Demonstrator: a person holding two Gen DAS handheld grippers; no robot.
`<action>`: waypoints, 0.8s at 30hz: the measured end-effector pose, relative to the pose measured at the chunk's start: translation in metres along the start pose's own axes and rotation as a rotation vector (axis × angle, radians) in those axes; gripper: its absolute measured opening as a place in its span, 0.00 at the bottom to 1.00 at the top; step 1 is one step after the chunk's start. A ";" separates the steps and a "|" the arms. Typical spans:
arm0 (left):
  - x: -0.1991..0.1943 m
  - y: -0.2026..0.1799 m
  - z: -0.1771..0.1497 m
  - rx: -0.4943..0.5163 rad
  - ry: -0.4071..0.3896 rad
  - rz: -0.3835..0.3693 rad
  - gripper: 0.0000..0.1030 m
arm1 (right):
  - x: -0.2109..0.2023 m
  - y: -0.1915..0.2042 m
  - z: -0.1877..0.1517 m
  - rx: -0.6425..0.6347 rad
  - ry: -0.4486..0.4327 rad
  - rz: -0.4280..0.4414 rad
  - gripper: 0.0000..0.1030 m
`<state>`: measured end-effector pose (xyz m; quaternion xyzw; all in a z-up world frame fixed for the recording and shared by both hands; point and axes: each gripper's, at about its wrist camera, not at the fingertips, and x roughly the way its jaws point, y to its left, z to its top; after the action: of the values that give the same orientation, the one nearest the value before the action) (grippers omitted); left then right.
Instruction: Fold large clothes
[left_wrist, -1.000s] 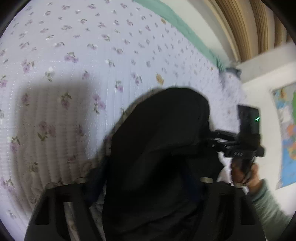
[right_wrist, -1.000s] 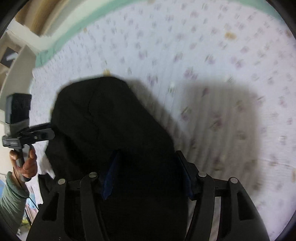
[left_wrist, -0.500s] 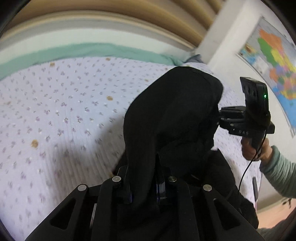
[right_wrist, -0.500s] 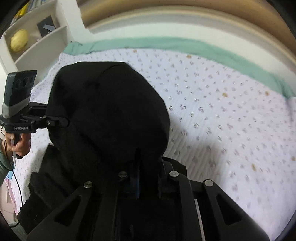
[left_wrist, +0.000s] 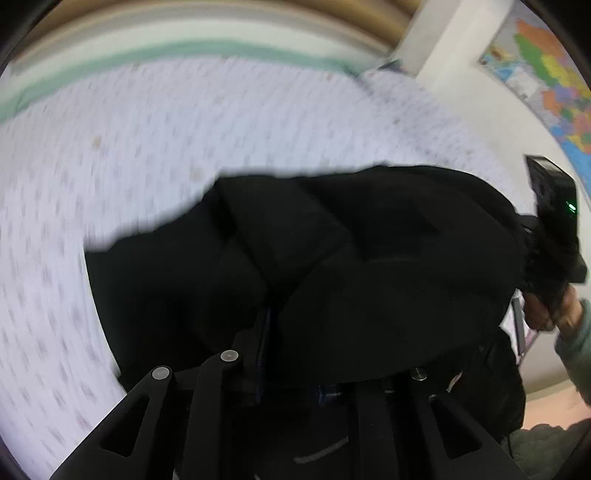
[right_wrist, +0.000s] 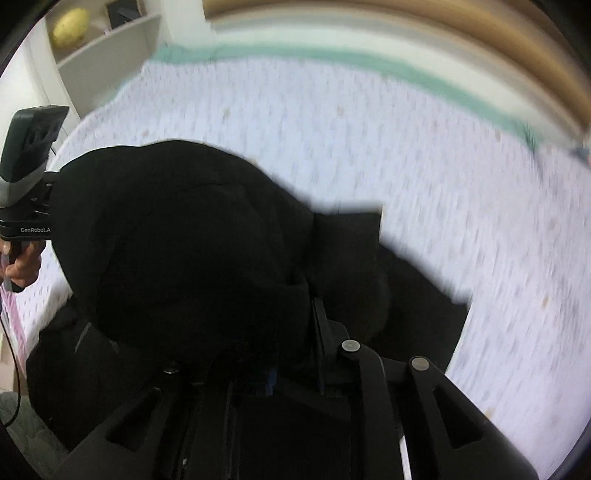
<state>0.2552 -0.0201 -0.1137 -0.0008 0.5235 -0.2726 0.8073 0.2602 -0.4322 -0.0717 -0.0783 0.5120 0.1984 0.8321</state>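
Note:
A large black garment (left_wrist: 351, 266) hangs stretched between both grippers above the bed; it also fills the right wrist view (right_wrist: 184, 251). My left gripper (left_wrist: 295, 354) is shut on one edge of the garment, with cloth draped over its fingers. My right gripper (right_wrist: 291, 332) is shut on the other edge, its fingers mostly buried in cloth. The right gripper's body shows at the right edge of the left wrist view (left_wrist: 554, 221). The left gripper's body shows at the left edge of the right wrist view (right_wrist: 29, 177).
A bed with a pale floral quilt (left_wrist: 147, 147) and a green sheet edge (right_wrist: 406, 66) lies beyond. A wall map (left_wrist: 546, 74) hangs on the right. A shelf unit (right_wrist: 103, 48) stands at the left.
Both grippers have swung apart and tilted, spreading the black garment wider between them. The views are blurred by fast motion. Both stay shut on the cloth.

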 end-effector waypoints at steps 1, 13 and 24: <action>0.009 0.001 -0.012 -0.024 0.024 0.011 0.20 | 0.005 0.003 -0.010 0.011 0.023 0.000 0.29; -0.053 0.027 -0.057 -0.244 -0.008 0.047 0.38 | -0.034 -0.022 -0.051 0.207 0.092 -0.002 0.38; -0.070 -0.011 -0.001 -0.309 -0.150 -0.236 0.50 | -0.027 0.022 0.064 0.303 -0.037 0.128 0.50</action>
<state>0.2281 0.0011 -0.0522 -0.2062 0.4936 -0.2808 0.7969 0.2932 -0.3974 -0.0162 0.0848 0.5245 0.1729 0.8294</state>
